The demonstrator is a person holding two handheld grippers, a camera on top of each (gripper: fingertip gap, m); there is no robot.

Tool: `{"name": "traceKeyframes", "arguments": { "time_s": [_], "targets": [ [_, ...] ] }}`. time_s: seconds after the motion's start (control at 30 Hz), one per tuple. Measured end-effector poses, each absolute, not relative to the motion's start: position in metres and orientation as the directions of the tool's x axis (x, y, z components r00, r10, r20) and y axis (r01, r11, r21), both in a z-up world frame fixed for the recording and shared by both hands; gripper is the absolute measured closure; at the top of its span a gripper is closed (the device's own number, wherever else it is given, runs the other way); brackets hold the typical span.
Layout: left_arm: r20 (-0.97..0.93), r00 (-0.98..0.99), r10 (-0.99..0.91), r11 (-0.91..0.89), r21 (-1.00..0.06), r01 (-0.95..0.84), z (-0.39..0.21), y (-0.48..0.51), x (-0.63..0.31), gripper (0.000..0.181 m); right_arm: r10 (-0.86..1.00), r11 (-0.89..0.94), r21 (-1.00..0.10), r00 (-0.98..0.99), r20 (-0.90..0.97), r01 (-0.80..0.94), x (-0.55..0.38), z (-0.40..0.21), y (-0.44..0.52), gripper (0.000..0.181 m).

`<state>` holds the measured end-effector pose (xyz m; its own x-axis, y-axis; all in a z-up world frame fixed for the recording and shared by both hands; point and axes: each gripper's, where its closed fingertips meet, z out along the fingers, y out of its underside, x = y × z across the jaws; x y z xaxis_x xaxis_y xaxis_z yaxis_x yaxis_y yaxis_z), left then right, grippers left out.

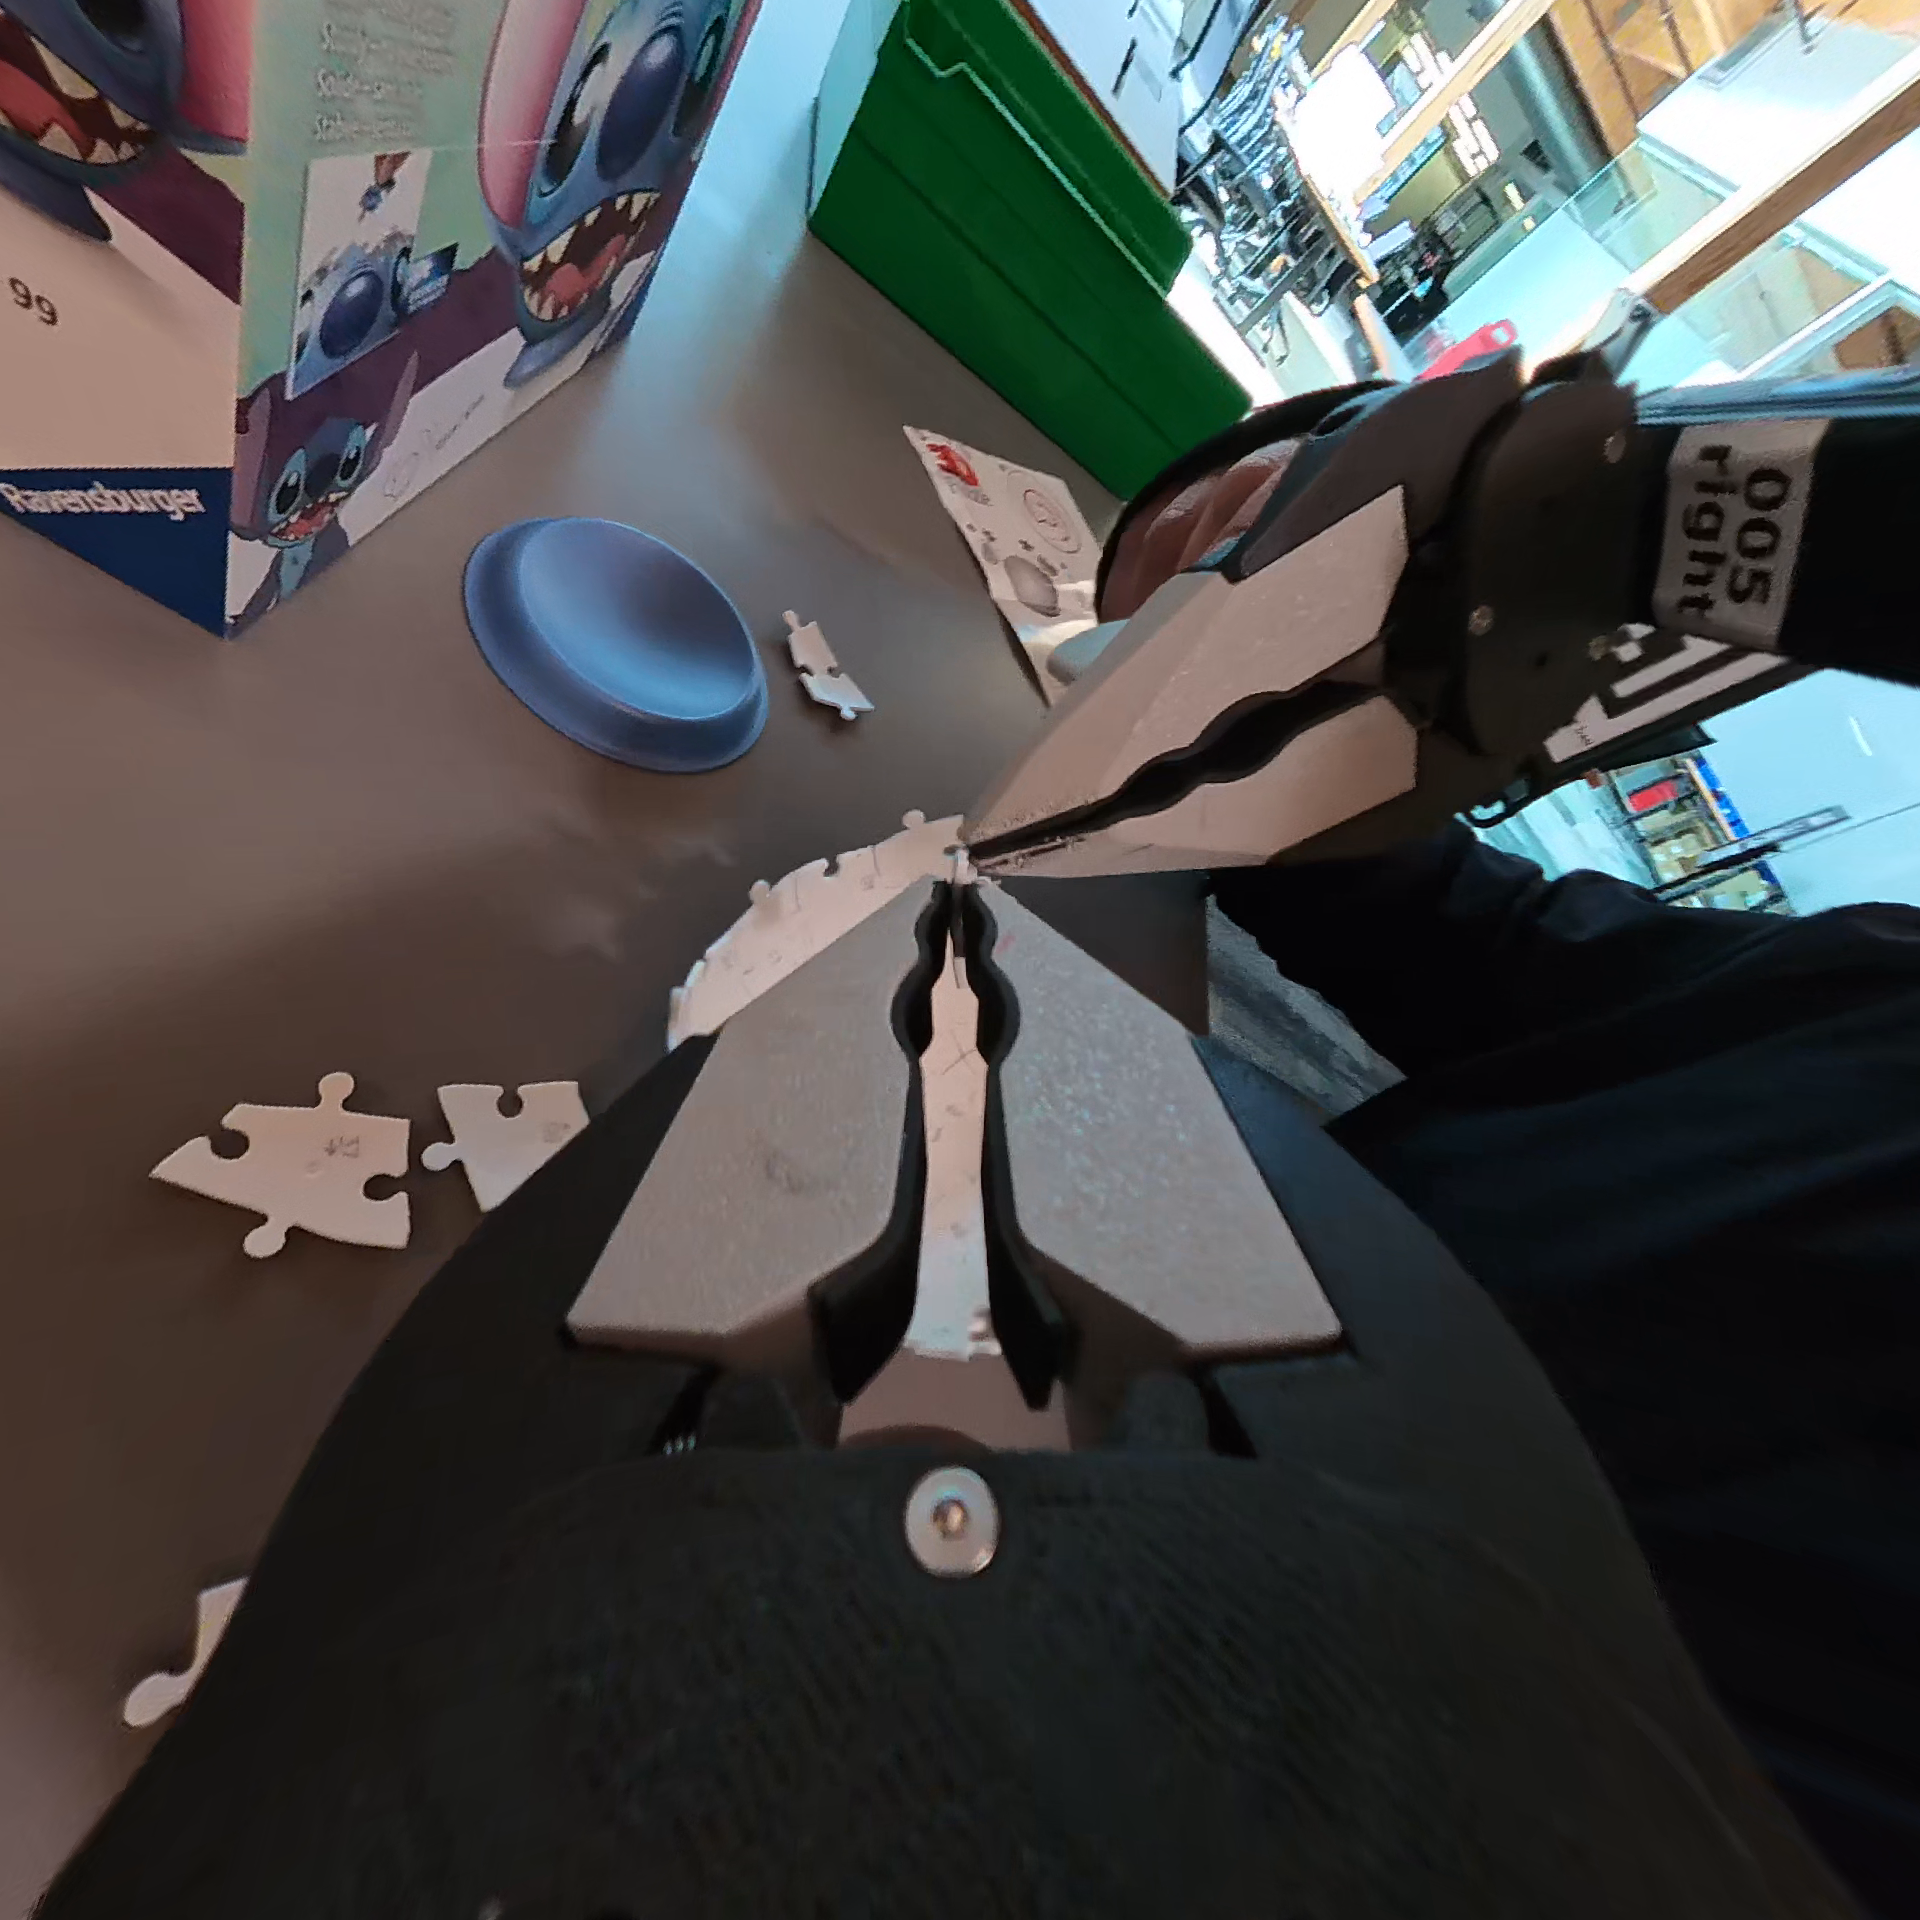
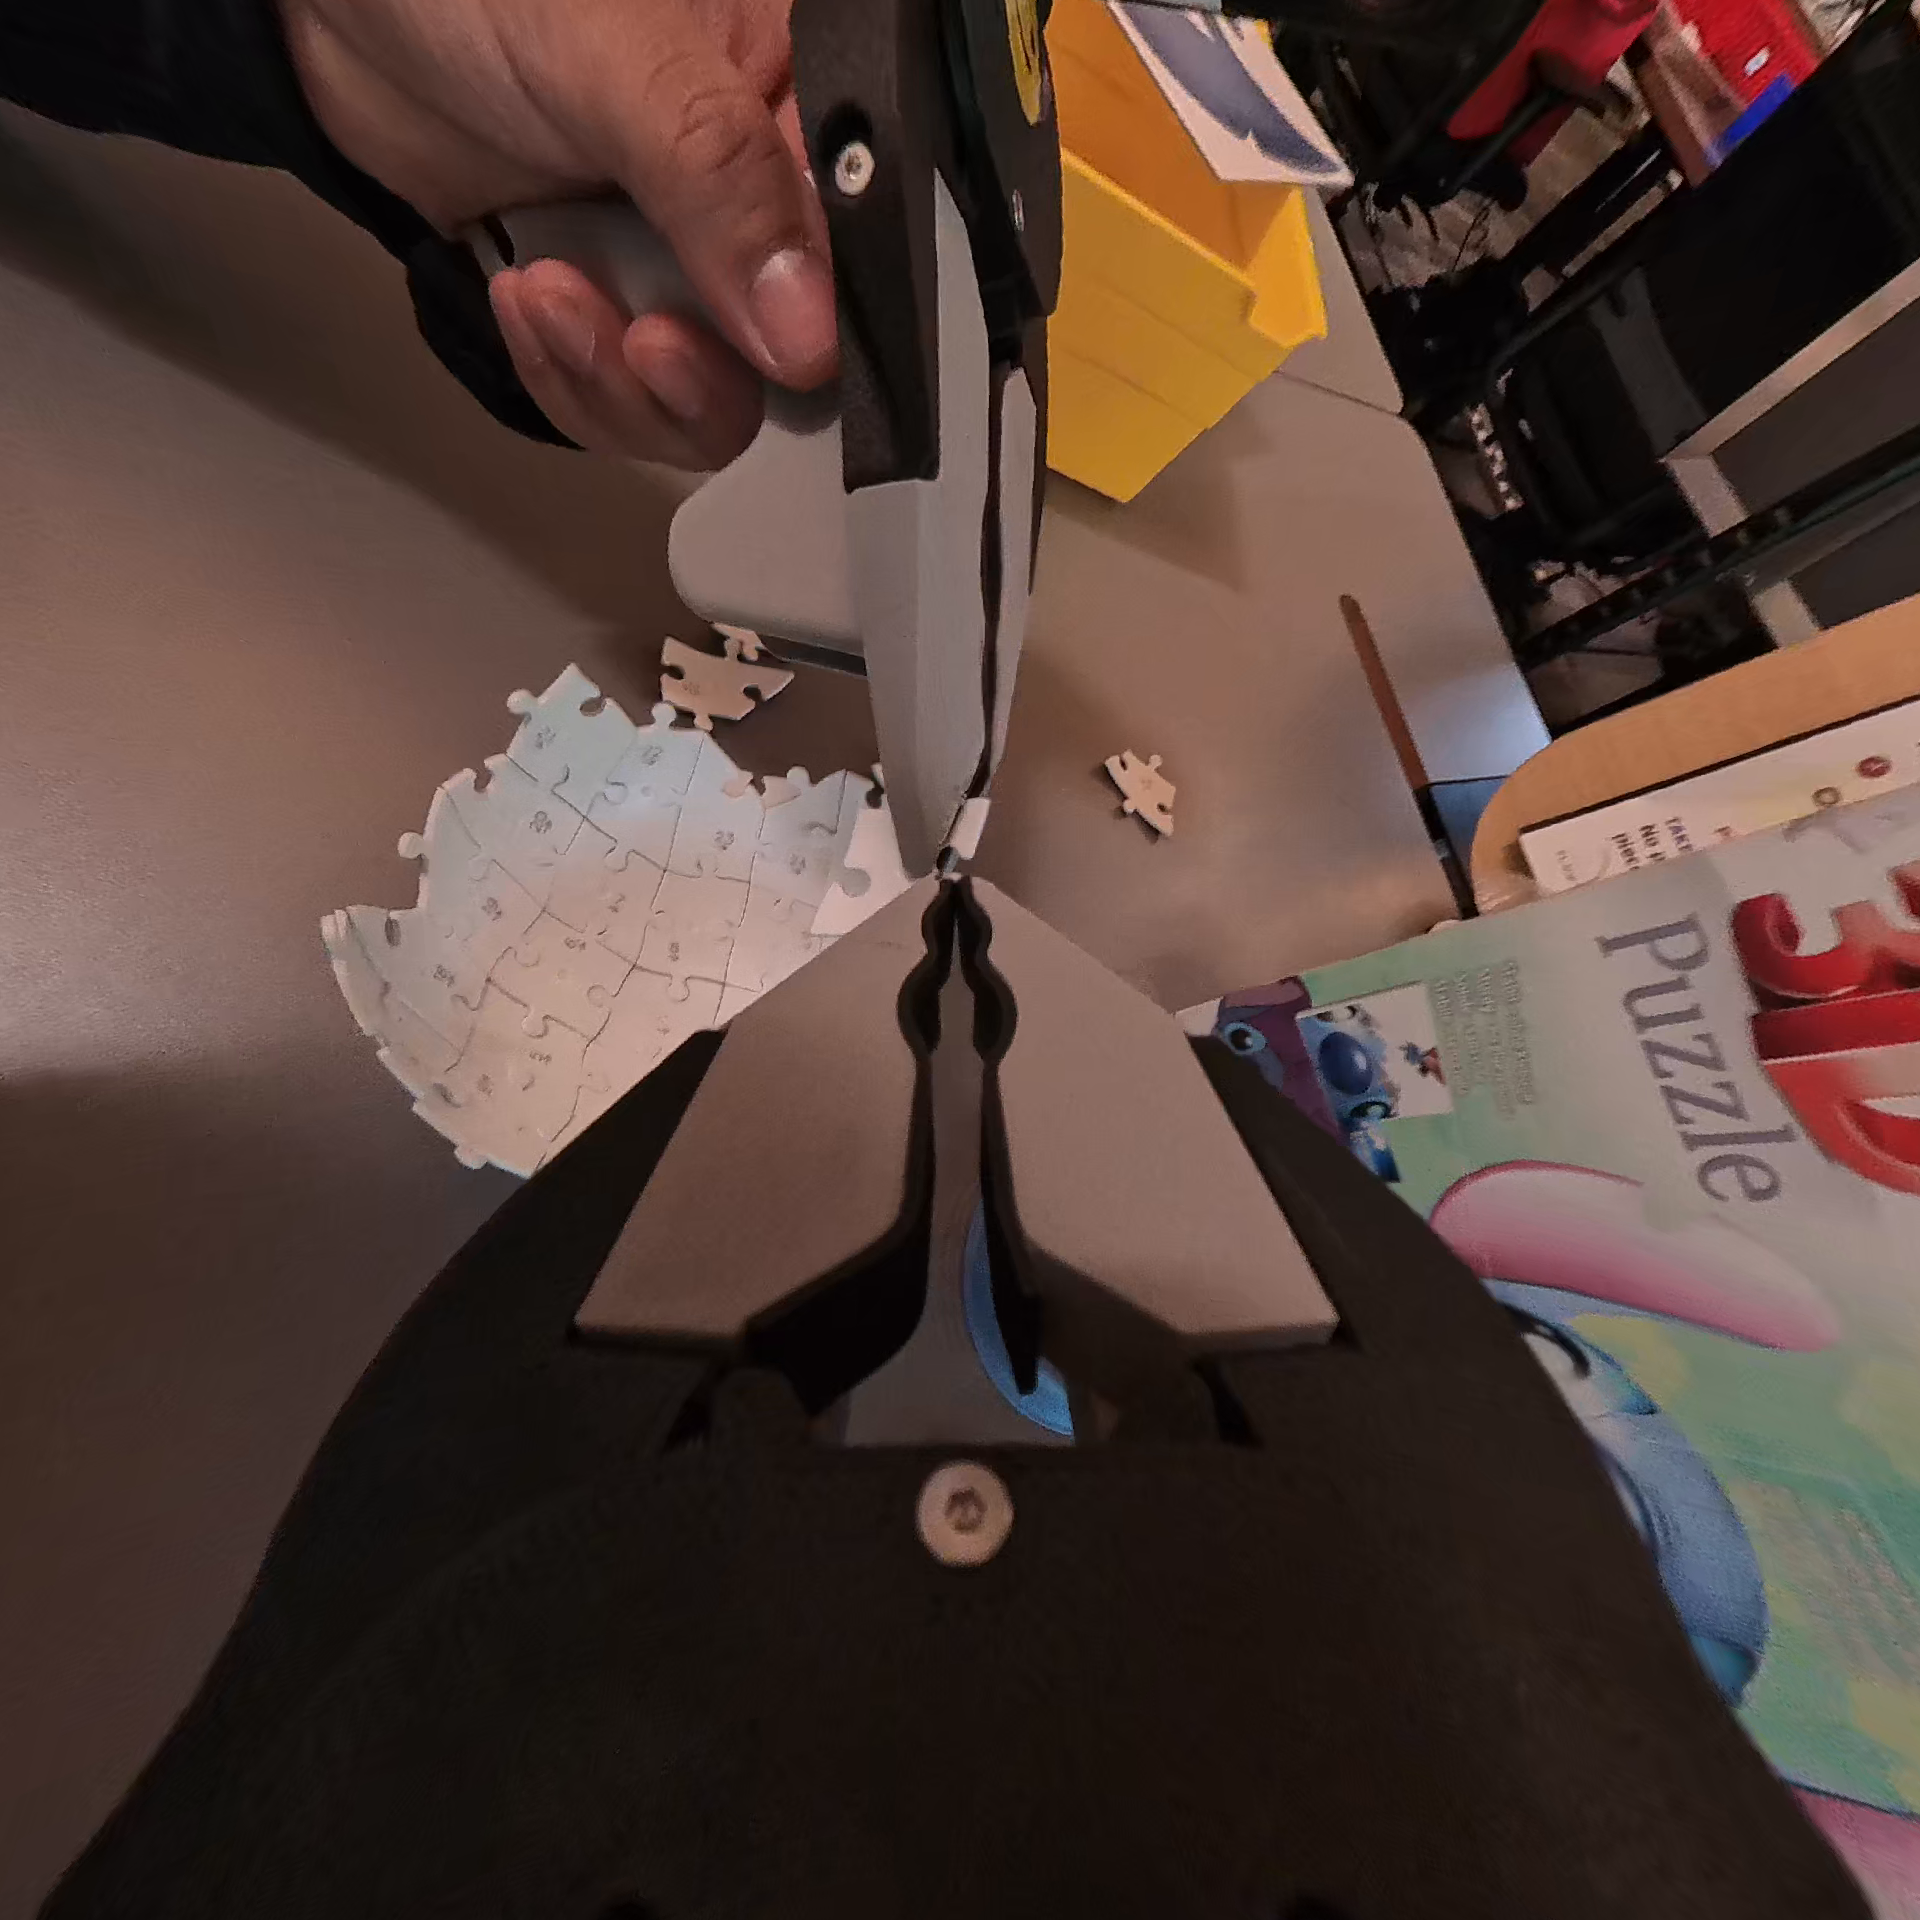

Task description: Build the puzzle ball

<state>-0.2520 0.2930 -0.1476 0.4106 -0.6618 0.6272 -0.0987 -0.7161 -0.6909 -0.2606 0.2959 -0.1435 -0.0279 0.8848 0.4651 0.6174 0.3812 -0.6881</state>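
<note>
Puzzle-ball shell, the curved white half-built bowl of interlocked numbered plastic pieces (image 2: 582, 914), sits held off the brown table (image 2: 208, 727) with its hollow inside facing my right camera, rim tabs jagged all round. My left gripper (image 1: 956, 904) is pressed together on the shell's rim edge, white plastic visible in the slot between its fingers. My right gripper (image 2: 951, 894) is also pressed together, tips meeting the left's at the same rim spot; a small white piece or tab (image 2: 971, 831) sits right at that meeting point, and I cannot tell which gripper really pinches it.

Step in hand, as I judge it: seating one more piece into the rim. Next move calls for keeping the shell steady on the left, lining tab to notch, then pushing in along the curve without flexing the joined rows apart.

Loose flat white jigsaw pieces (image 1: 301, 1164) lie on the table beside the shell, one more (image 2: 1143, 795) farther off. Round blue plastic stand (image 1: 618, 644) waits near the printed cardboard puzzle box (image 1: 343, 291). Beyond: paper instruction sheet (image 1: 1013, 530), green plastic bin (image 1: 997, 208), yellow plastic bin (image 2: 1174, 343)
</note>
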Motion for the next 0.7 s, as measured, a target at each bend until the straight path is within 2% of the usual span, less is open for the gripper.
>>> {"name": "traceKeyframes", "arguments": {
  "time_s": [0.1, 0.27, 0.33, 0.57, 0.7],
  "targets": [
    [0.614, 0.407, -0.676, -0.707, -0.697, -0.123, -0.149, 0.291, -0.251, 0.181, 0.924, 0.306, -0.743, 0.002, 0.382, 0.595, -0.255, -0.144, 0.300, 0.179],
    [0.615, 0.370, -0.696, -0.683, -0.727, -0.076, -0.133, 0.293, -0.254, 0.181, 0.998, -0.006, -0.834, 0.050, 0.026, 0.552, -0.243, -0.144, 0.304, 0.161],
    [0.612, 0.372, -0.698, -0.678, -0.732, -0.068, -0.131, 0.294, -0.255, 0.181, 0.995, -0.103, -0.834, 0.049, -0.091, 0.543, -0.243, -0.146, 0.303, 0.163],
    [0.572, 0.398, -0.718, -0.657, -0.745, -0.114, -0.138, 0.292, -0.250, 0.181, 0.936, -0.264, -0.840, -0.085, -0.342, 0.474, -0.256, -0.133, 0.286, 0.165],
    [0.551, 0.406, -0.729, -0.641, -0.758, -0.123, -0.135, 0.292, -0.250, 0.181, 0.907, -0.309, -0.805, -0.097, -0.409, 0.507, -0.261, -0.141, 0.289, 0.177]
  ]
}}
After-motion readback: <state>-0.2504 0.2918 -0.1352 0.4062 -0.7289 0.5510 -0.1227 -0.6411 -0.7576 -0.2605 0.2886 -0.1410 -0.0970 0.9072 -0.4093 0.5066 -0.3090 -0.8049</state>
